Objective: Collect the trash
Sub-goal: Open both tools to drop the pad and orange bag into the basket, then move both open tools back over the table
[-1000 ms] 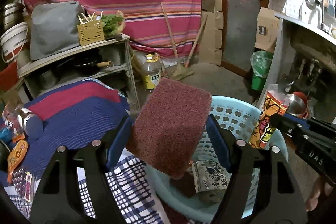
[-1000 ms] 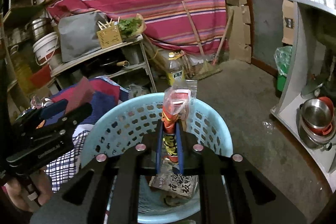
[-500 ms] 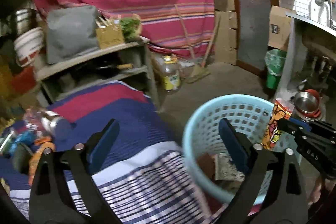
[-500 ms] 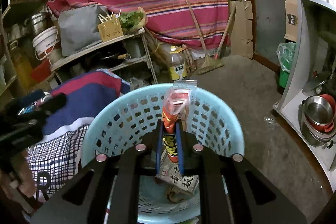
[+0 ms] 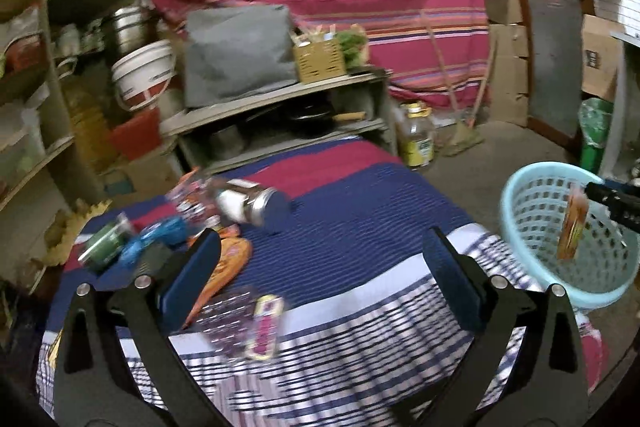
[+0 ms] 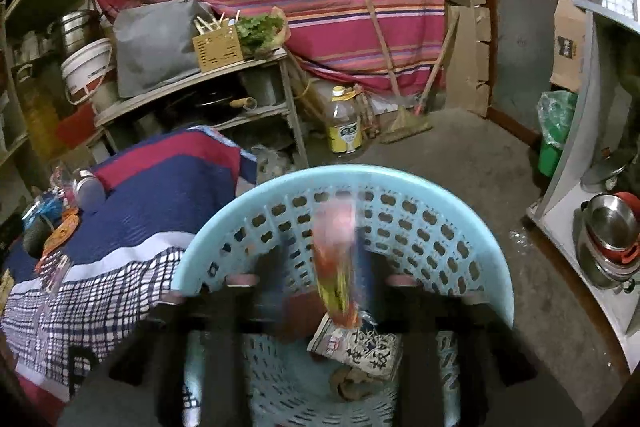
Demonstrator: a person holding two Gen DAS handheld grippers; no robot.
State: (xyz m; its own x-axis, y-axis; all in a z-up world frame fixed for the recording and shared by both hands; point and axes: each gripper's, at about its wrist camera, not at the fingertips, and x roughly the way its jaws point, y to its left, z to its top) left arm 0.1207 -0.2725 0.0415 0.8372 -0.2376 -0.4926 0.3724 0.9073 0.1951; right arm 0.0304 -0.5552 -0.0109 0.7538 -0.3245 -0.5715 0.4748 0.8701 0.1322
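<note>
Left gripper (image 5: 320, 263): jaws wide, nothing between them, over the striped cloth (image 5: 360, 227) | Right gripper (image 6: 324, 267): blurred, grip state unclear | Snack wrapper (image 6: 334, 263): over the blue basket (image 6: 400, 183) | Printed packet (image 6: 360, 345): inside basket

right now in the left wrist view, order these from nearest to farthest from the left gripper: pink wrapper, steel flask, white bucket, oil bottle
From the left gripper:
1. pink wrapper, on the checked cloth between the fingers, low left.
2. steel flask, lying on the blue cloth, ahead left.
3. oil bottle, on the floor past the table's far edge, right of centre.
4. white bucket, on the far left shelves.
</note>
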